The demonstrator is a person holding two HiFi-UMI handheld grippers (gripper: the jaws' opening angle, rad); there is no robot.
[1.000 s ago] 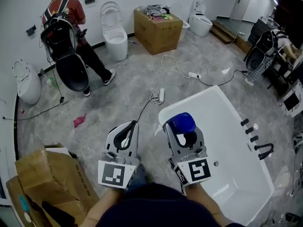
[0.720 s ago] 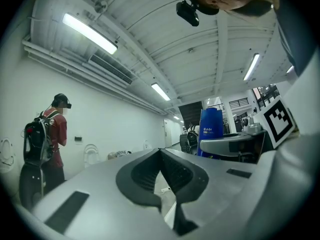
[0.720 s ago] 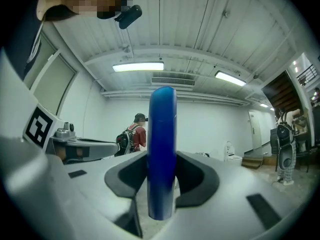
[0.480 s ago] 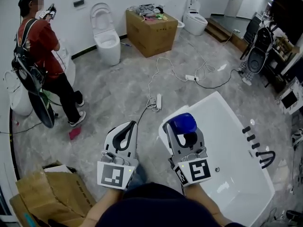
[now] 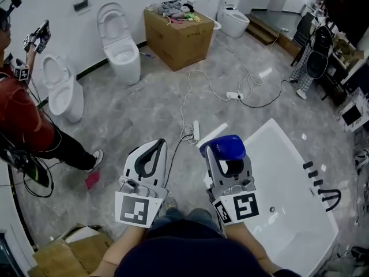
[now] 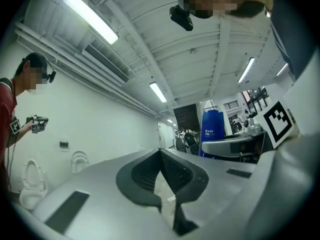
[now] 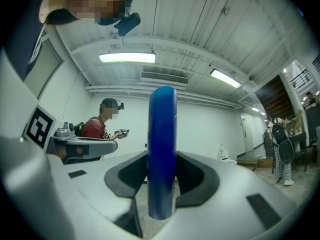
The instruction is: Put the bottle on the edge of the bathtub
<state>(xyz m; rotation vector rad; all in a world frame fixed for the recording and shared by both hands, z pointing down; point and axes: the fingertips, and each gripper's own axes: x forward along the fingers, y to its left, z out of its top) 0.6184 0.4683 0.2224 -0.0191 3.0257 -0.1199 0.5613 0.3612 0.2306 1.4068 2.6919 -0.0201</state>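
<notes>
R tool (image 5: 228, 165) grips the blue bottle (image 5: 223, 148), upright, right by the corner of the bathtub (image 5: 260, 131). L tool (image 5: 151, 154) is shut w/ nothing in it, on the bottle's side away from the tub. Black taps (image 5: 320, 193) sit on the tub's rim. Brown box (image 5: 176, 36) w/ cloths on top stands well past the tub. White cords (image 5: 196, 126) lie on the floor btw box & tub. Rim by the bottle has open room.

The blue bottle (image 5: 223, 146) stood upright, clamped between the right gripper's (image 5: 225, 161) fingers, at 10 o'clock of the white bathtub (image 5: 275, 124), just beside its corner.
</notes>
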